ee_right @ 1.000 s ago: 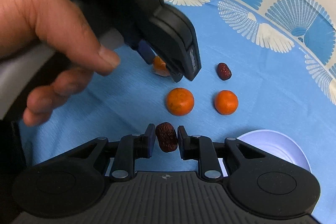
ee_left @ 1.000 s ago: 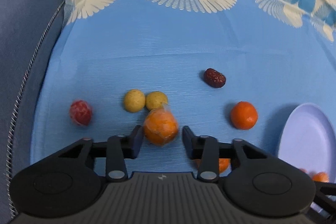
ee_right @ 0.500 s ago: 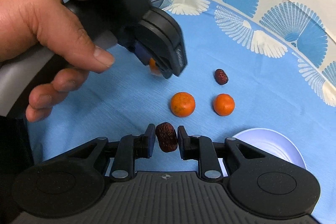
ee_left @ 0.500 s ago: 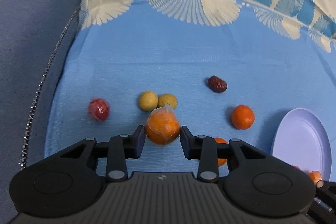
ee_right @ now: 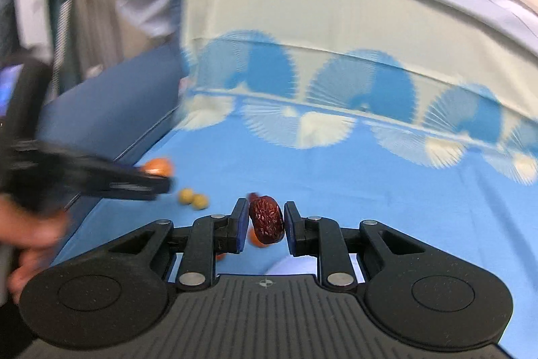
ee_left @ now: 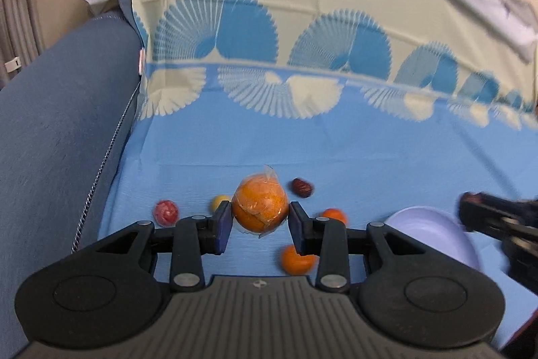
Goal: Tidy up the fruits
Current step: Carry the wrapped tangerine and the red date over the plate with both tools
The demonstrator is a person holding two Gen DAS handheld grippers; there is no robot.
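My left gripper [ee_left: 259,219] is shut on a plastic-wrapped orange [ee_left: 260,204] and holds it above the blue cloth. My right gripper [ee_right: 262,221] is shut on a dark red date [ee_right: 266,219], also lifted. On the cloth below lie two bare oranges [ee_left: 296,259] [ee_left: 333,215], a second date [ee_left: 302,187], a yellow fruit [ee_left: 219,202] and a red wrapped fruit [ee_left: 165,211]. A lilac plate [ee_left: 433,229] sits at the right, with the right gripper [ee_left: 494,219] over it. In the right wrist view the left gripper with its orange [ee_right: 157,166] is at the left, blurred.
A blue cushion [ee_left: 57,130] borders the cloth on the left. The patterned cloth [ee_left: 302,63] rises at the back. Two yellow fruits [ee_right: 193,198] lie on the cloth in the right wrist view.
Both grippers have risen and tilted up, so the fruits on the cloth look smaller and lower. The left gripper closed on the wrapped orange and lifted it. The right still holds the date.
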